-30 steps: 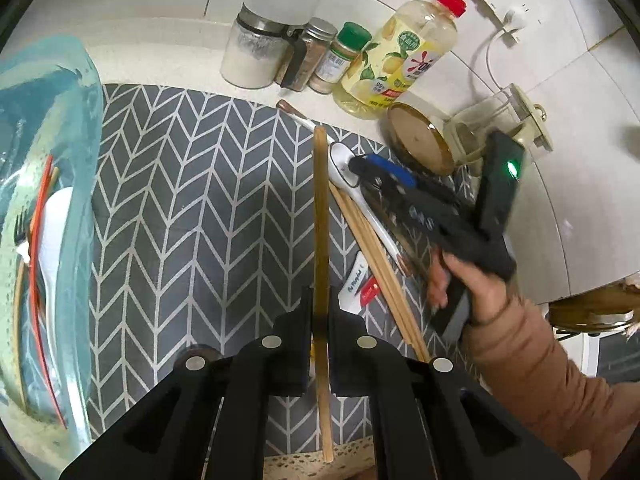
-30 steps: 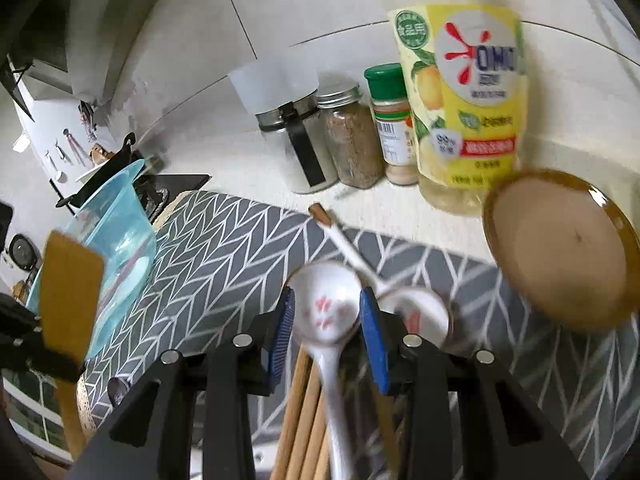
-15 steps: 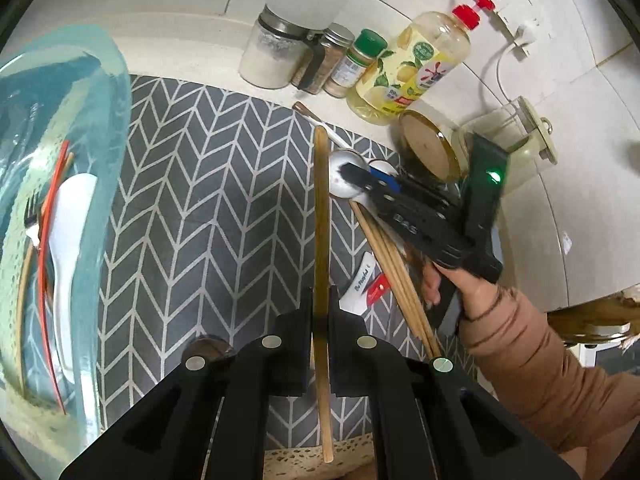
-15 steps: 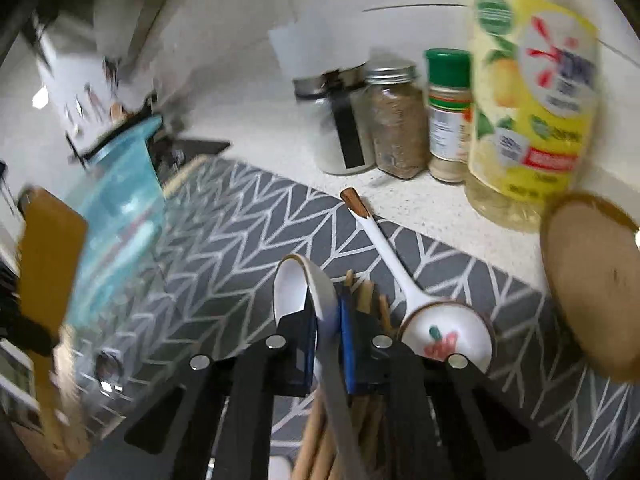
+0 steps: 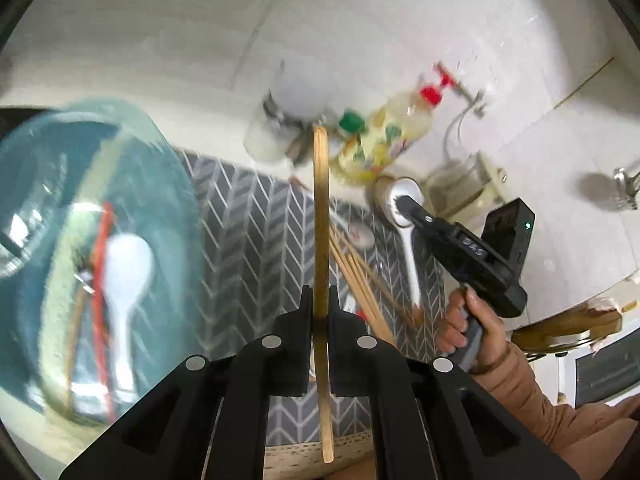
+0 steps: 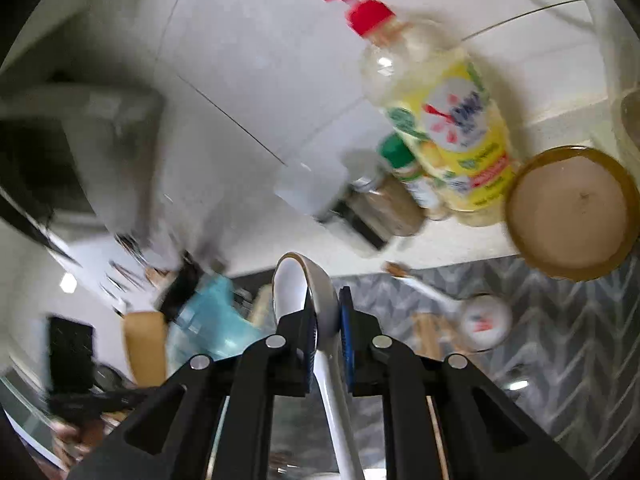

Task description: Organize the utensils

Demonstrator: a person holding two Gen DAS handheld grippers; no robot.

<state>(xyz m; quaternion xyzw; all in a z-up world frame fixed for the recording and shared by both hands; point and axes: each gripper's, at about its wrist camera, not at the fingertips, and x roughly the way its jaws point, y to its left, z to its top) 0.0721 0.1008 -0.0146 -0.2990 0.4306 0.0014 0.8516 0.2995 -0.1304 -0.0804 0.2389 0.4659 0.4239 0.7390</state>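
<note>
My left gripper (image 5: 320, 304) is shut on a flat wooden spatula (image 5: 321, 216), held edge-on above the grey chevron mat (image 5: 256, 248). My right gripper (image 6: 325, 316) is shut on a white ceramic spoon (image 6: 296, 284), lifted off the mat; it also shows in the left wrist view (image 5: 402, 200). A blue bowl (image 5: 80, 248) on the left holds a white spoon (image 5: 126, 264), red chopsticks and other utensils. Wooden chopsticks (image 5: 360, 280) and a second patterned spoon (image 6: 482, 322) lie on the mat.
A yellow dish soap bottle (image 6: 448, 120), spice jars (image 6: 384, 204) and a white-lidded jar (image 5: 280, 128) stand at the back by the tiled wall. A brown saucer (image 6: 572, 212) leans at the mat's right end. A glass pot (image 5: 460, 180) stands further right.
My right gripper has lifted the white spoon clear of the mat. My left gripper has tilted up and moved towards the blue bowl with the spatula. Both views are motion-blurred.
</note>
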